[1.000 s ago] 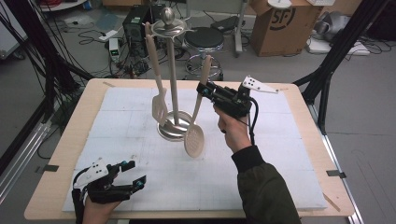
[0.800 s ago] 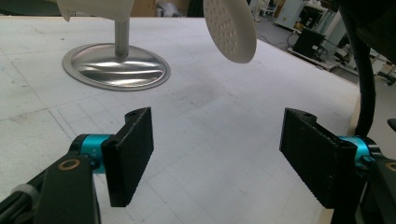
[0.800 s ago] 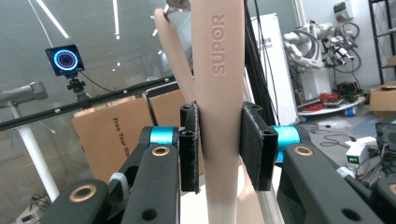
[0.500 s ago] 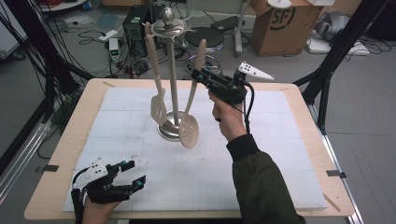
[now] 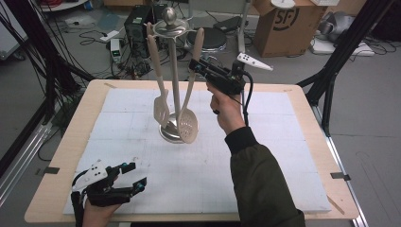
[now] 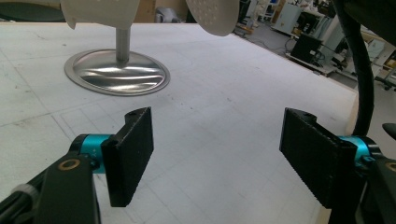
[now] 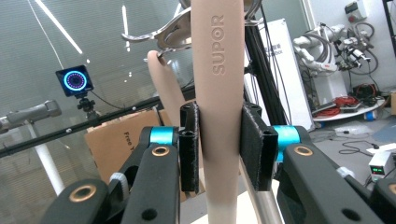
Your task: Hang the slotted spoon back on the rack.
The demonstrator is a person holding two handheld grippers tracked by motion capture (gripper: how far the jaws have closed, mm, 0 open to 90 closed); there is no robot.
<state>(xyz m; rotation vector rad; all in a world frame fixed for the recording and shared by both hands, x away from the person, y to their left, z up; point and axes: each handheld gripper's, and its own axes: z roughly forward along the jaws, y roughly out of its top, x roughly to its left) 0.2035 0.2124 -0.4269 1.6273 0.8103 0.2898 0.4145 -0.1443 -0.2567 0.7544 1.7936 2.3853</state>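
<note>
Left tongs (image 5: 127,177) sit at the near edge of the bench (image 5: 71,156), spread wide with nothing in them. Further out, the right tongs (image 5: 195,66) are pinching the handle of the skimmer (image 5: 187,126), which hangs upright right by the rack (image 5: 171,71), its head just above the rack's base. A spatula (image 5: 161,109) hangs on the rack's other side.
</note>
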